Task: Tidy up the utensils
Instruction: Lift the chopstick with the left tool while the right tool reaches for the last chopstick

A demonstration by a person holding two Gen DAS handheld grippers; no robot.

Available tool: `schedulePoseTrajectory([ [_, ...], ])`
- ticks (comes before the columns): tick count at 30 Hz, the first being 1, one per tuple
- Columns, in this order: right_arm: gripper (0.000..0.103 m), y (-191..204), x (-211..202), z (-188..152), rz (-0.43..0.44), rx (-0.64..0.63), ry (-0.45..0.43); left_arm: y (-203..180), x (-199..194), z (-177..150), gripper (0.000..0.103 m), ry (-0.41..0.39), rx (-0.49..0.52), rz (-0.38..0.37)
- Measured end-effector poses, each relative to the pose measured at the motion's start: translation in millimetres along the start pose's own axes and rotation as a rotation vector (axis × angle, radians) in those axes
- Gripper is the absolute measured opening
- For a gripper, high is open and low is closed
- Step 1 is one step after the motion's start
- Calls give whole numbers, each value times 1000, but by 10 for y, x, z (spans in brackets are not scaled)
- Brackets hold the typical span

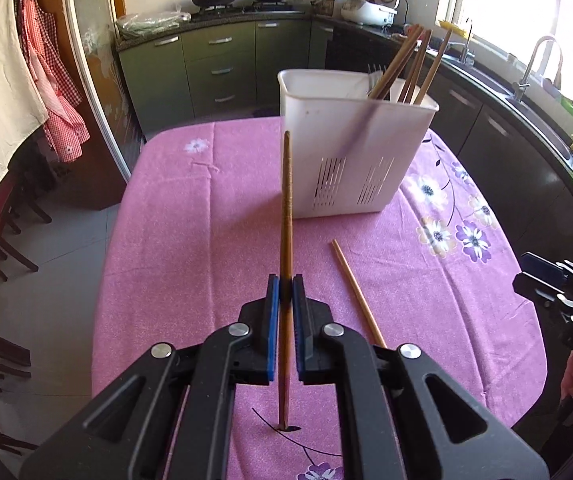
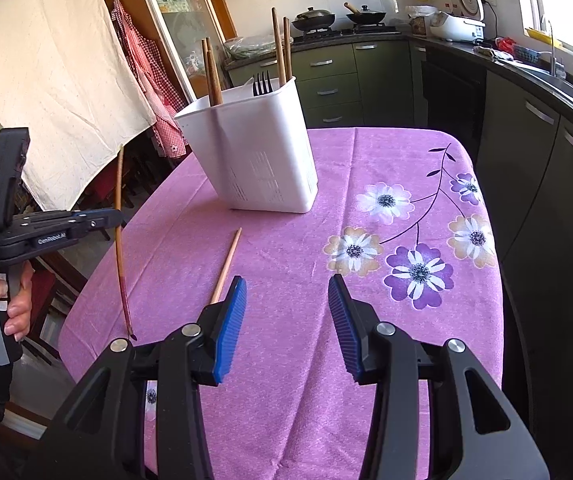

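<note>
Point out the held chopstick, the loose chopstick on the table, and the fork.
held chopstick [image 1: 287,200], left wrist view, mid shaft above the pads
loose chopstick [image 2: 228,264], right wrist view, mid shaft
fork [image 2: 262,83], right wrist view, tines

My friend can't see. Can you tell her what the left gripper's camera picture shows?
The left gripper has its jaws shut on a brown chopstick above a pink flowered tablecloth. Behind stands a white utensil holder with more chopsticks; another chopstick lies on the cloth.
</note>
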State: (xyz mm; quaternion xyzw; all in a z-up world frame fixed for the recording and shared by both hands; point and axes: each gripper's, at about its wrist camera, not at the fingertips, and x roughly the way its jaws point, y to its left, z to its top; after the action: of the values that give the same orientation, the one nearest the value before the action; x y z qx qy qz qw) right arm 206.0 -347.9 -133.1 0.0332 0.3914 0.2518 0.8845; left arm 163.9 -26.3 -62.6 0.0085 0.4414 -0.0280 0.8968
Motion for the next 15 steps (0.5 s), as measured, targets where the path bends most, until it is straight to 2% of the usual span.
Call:
schedulePoseTrajectory([
  [9, 43, 102, 60, 9, -14, -26, 27, 67, -313, -93, 7, -88, 29, 4],
  [12, 48, 159, 172, 9, -13, -48, 70, 64, -415, -128, 7, -120, 45, 13],
  [15, 49, 234, 350, 0, -6, -63, 122, 69, -445, -168, 7, -128, 60, 13],
])
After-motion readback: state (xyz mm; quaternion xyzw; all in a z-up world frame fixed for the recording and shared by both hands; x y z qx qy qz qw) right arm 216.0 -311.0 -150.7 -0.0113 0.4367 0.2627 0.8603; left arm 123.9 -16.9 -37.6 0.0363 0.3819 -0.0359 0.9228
